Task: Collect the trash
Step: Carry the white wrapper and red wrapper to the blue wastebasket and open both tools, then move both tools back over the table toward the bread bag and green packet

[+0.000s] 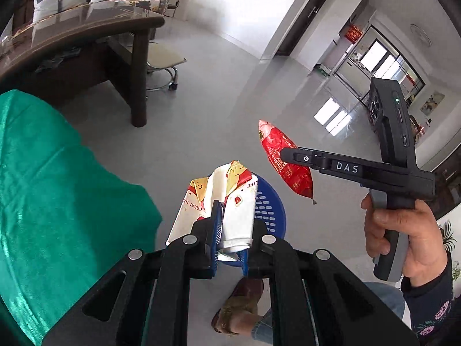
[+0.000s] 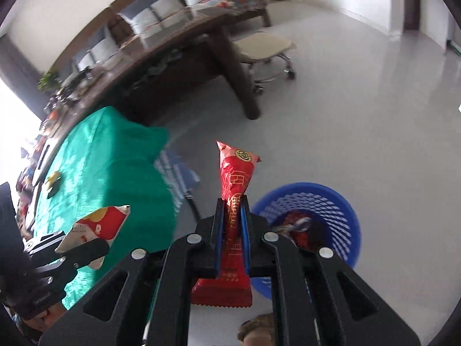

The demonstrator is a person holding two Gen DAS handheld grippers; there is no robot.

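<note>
My left gripper (image 1: 230, 225) is shut on a crumpled white wrapper with red and yellow print (image 1: 239, 201), held above the blue mesh trash basket (image 1: 270, 210) on the floor. In the right wrist view the same white wrapper (image 2: 95, 227) shows at lower left in the left gripper (image 2: 95, 248). My right gripper (image 2: 232, 216) is shut on a long red snack wrapper (image 2: 234, 178), just left of the blue basket (image 2: 331, 201), which holds some trash. The left wrist view shows that red wrapper (image 1: 283, 158) pinched by the right gripper (image 1: 285, 155), held by a hand (image 1: 403, 230).
A table with a green cloth (image 1: 57, 187) stands to the left. Behind it are a dark wooden table (image 1: 86, 28), a rolling stool (image 1: 161, 63) and a sofa with cushions. Grey floor (image 1: 230, 86) spreads beyond. A shoe (image 1: 239, 305) stands below the basket.
</note>
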